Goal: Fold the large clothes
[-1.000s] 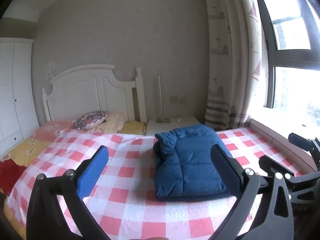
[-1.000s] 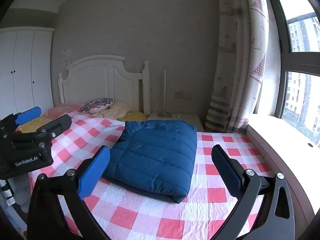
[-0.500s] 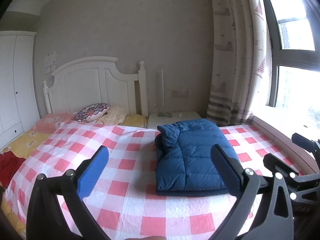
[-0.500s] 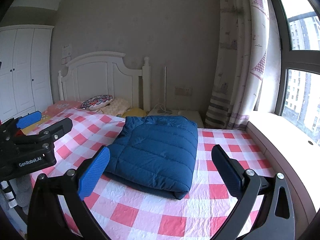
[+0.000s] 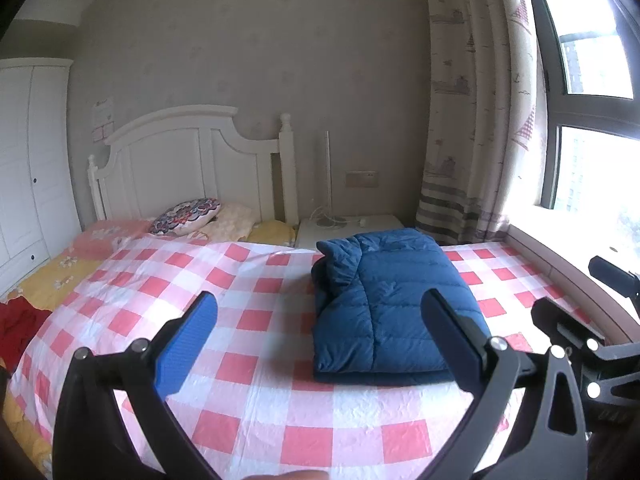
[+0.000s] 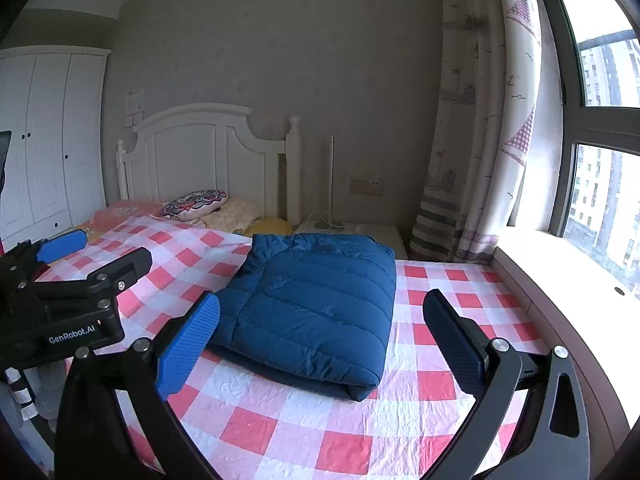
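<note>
Checked bedspread (image 5: 256, 400) under folded blue jacket (image 5: 392, 304); both claws (left (image 5: 320, 328), right (image 6: 320, 328)) spread, empty

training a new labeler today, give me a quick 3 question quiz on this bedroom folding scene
1. True or false: the blue down jacket lies folded on the checked sheet.
2. Multiple choice: the left gripper and right gripper are (A) both open and holding nothing, (B) both shut on the jacket, (C) one open, one shut.
3. Fill in: the patterned cushion rests by the white ____ at the head of the bed.

Key: 1 true; 2 A; 3 headboard.
</note>
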Demonstrator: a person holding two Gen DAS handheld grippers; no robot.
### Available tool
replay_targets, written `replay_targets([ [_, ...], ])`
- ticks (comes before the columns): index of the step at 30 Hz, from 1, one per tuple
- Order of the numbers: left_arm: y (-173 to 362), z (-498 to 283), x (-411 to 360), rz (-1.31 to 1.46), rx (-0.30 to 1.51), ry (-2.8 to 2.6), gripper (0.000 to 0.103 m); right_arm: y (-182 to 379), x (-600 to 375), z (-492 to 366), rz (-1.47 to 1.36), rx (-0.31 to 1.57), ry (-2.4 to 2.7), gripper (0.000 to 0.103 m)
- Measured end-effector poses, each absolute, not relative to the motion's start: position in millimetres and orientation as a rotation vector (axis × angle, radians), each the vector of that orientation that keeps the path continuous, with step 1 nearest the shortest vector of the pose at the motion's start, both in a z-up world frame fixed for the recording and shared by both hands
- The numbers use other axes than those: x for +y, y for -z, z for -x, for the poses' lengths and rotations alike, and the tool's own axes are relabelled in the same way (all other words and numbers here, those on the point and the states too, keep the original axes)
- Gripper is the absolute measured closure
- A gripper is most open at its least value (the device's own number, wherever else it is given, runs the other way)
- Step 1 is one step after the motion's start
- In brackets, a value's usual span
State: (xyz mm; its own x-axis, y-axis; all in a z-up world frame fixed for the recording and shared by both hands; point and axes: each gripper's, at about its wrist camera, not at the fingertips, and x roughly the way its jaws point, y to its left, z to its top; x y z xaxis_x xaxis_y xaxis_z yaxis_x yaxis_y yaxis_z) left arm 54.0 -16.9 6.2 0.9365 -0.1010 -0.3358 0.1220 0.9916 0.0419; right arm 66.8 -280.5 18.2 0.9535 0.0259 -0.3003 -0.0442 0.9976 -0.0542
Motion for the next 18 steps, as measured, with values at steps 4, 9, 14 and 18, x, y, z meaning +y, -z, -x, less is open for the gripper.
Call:
replay_targets([
  [4, -5.8, -54.9, -15.9, -0.061, 0.342, 0.115, 0.002, -17.7, -278.6, -67.7, 0.06, 0.31, -0.033, 0.005],
  [9, -5.4, -54.8, -16.2, -0.061, 0.342, 0.114, 0.002, -16.9, -277.0, -69.1, 0.061, 0.317, -0.032, 0.005],
  [14, -5.1, -54.6, -16.5, -0.063, 0.344, 0.115, 0.002, -16.0, -276.0, -69.6, 0.066, 0.322, -0.034, 0.005],
  [18, -4.2, -55.0, -15.9, -0.063, 0.346, 0.117, 0.002, -15.4, -275.6, -69.8, 0.066, 0.324, -0.034, 0.005],
])
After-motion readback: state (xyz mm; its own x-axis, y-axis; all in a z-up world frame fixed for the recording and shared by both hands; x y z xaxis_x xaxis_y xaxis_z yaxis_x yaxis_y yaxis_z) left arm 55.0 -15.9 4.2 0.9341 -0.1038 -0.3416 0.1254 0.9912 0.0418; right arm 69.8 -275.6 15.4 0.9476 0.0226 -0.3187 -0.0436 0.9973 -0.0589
